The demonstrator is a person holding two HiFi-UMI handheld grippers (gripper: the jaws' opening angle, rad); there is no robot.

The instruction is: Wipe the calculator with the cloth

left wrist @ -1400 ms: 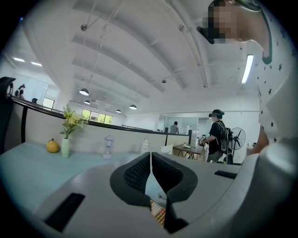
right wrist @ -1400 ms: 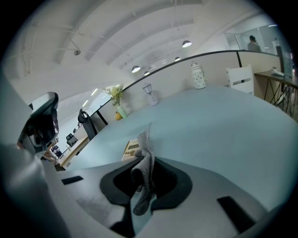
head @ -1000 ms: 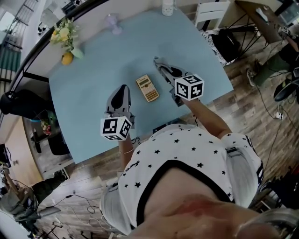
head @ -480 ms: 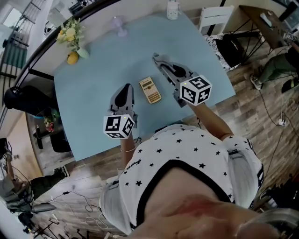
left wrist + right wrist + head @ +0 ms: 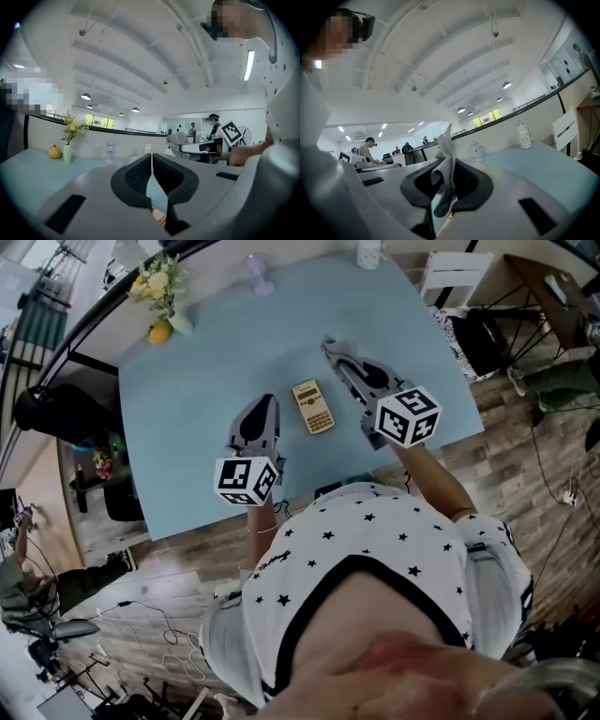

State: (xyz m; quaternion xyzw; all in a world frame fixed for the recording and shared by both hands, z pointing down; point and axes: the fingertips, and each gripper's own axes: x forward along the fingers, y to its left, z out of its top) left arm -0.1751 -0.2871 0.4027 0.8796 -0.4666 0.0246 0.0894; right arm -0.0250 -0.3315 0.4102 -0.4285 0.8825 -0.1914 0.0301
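Observation:
A tan calculator [image 5: 313, 407] lies flat on the light blue table [image 5: 187, 381], between my two grippers. My left gripper [image 5: 262, 411] hovers just left of it with its jaws shut and nothing between them; a sliver of the calculator [image 5: 158, 217] shows below its jaws. My right gripper [image 5: 336, 350] is to the calculator's right and is shut on a grey cloth [image 5: 445, 173], which sticks up and hangs down between its pads. In the head view the cloth [image 5: 330, 346] shows only as a small grey bit at the tips.
A vase of yellow flowers [image 5: 161, 289] and a yellow fruit [image 5: 159, 332] stand at the table's far left corner. A clear glass [image 5: 255, 272] and a white spotted jar [image 5: 369, 251] stand along the far edge. A white chair [image 5: 450, 277] is beyond the table's right corner.
The head view has shifted, so everything sits a little lower and to the right in frame. Both grippers keep about the same places beside the calculator.

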